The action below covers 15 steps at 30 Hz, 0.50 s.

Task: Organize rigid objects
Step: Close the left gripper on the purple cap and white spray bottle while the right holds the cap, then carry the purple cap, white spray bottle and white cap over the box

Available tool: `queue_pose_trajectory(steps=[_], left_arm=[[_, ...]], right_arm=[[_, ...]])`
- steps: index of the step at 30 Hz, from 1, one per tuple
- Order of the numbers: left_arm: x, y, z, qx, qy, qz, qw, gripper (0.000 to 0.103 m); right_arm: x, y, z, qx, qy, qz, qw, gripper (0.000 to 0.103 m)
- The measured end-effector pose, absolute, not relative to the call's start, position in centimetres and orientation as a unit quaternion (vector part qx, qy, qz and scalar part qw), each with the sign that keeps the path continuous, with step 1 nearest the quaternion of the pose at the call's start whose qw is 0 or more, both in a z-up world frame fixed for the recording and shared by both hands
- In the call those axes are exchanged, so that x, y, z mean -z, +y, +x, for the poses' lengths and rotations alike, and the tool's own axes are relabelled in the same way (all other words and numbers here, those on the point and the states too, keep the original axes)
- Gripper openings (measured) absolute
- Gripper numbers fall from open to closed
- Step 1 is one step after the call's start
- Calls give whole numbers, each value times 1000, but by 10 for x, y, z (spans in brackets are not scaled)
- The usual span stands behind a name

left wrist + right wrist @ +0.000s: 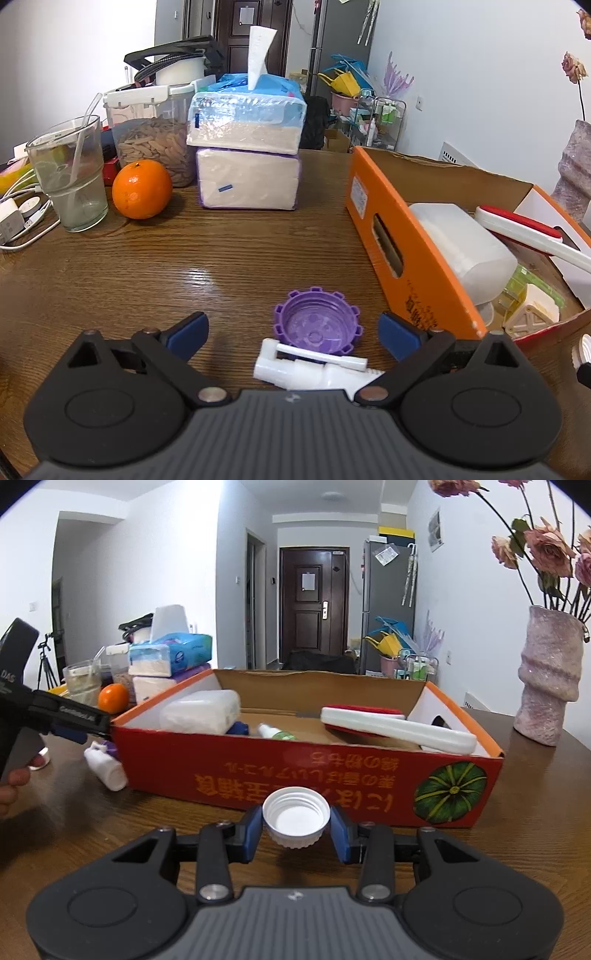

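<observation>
My left gripper [293,334] is open above the wooden table, its blue pads either side of a purple ridged cap [317,321] lying open side up and a white spray bottle [310,371] lying on its side just behind it. My right gripper [297,829] is shut on a white screw cap [296,818], held open side up in front of the red-orange cardboard box [332,781]. The box [399,236] holds a white container [461,243], a red and white lint roller [391,727] and other small items. The left gripper also shows at the right wrist view's left edge [79,727].
An orange [142,190], a glass with a straw [70,173], a jar of nuts [155,136], stacked tissue packs [247,147] and white chargers with cables [18,218] stand at the back left. A pink vase with flowers [548,675] stands right of the box.
</observation>
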<state>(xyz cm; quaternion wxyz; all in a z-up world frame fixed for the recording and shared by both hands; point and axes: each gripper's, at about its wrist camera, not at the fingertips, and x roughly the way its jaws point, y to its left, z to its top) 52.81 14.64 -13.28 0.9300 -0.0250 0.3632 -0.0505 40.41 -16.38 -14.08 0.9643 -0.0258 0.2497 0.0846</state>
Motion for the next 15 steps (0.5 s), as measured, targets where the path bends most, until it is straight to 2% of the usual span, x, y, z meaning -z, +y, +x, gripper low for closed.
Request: queue_pose_trajectory(steps=[3, 6, 8, 15], left_arm=[[134, 148, 529, 51, 359, -26, 932, 97], [135, 147, 528, 61, 354, -25, 933, 84], [137, 146, 528, 74, 357, -24, 931, 55], [133, 149, 521, 86, 338, -35, 937, 53]], right_arm=[[141, -156, 402, -88, 251, -34, 963, 39], [141, -154, 403, -84, 252, -37, 963, 39], [141, -155, 403, -80, 254, -34, 963, 39], [141, -155, 403, -73, 255, -37, 963, 39]])
